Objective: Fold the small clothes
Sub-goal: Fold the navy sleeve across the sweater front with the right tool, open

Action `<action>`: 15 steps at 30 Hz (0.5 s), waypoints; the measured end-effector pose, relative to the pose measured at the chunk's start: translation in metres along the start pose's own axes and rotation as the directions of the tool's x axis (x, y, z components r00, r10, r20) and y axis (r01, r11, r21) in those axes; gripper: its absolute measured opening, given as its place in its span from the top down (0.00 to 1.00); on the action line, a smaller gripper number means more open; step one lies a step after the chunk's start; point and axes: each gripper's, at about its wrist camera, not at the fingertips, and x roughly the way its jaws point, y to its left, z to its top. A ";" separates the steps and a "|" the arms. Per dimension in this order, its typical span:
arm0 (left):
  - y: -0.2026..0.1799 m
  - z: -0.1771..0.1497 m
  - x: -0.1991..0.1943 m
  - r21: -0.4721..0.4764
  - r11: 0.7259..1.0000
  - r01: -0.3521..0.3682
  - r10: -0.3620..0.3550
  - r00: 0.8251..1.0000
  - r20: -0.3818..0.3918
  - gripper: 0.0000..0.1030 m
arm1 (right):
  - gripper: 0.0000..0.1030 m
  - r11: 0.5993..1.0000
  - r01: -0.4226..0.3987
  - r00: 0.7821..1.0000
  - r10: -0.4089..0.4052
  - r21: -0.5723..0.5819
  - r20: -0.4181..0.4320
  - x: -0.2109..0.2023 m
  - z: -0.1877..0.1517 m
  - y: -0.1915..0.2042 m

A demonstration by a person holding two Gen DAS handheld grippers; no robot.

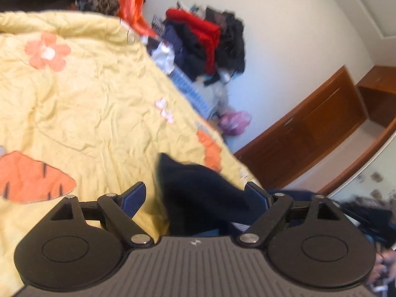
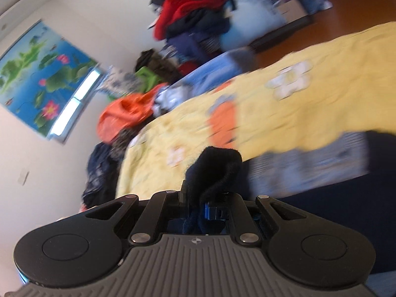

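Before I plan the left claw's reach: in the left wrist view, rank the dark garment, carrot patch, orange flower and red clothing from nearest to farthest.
1. Dark garment, between the claw's fingers.
2. Carrot patch, left.
3. Orange flower, upper left.
4. Red clothing, in the pile by the wall.

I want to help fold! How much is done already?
Nothing folded shows yet. The right gripper is shut on a dark sock. The left gripper is open with dark cloth between its fingers, over the yellow quilt. Left to do: the fold itself. A big clothes pile waits by the wall.
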 end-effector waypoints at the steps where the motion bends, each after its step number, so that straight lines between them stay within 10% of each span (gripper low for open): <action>1: 0.001 0.002 0.011 -0.002 1.000 -0.012 0.011 0.999 -0.032 0.15 | 0.83 1.000 0.021 1.000 -0.021 0.001 0.002 -0.007 0.003 -0.013; 15: -0.040 0.003 0.126 0.254 0.961 -0.106 0.183 0.935 -0.304 0.27 | 0.83 0.995 0.087 0.995 -0.084 0.045 -0.050 -0.021 -0.017 -0.108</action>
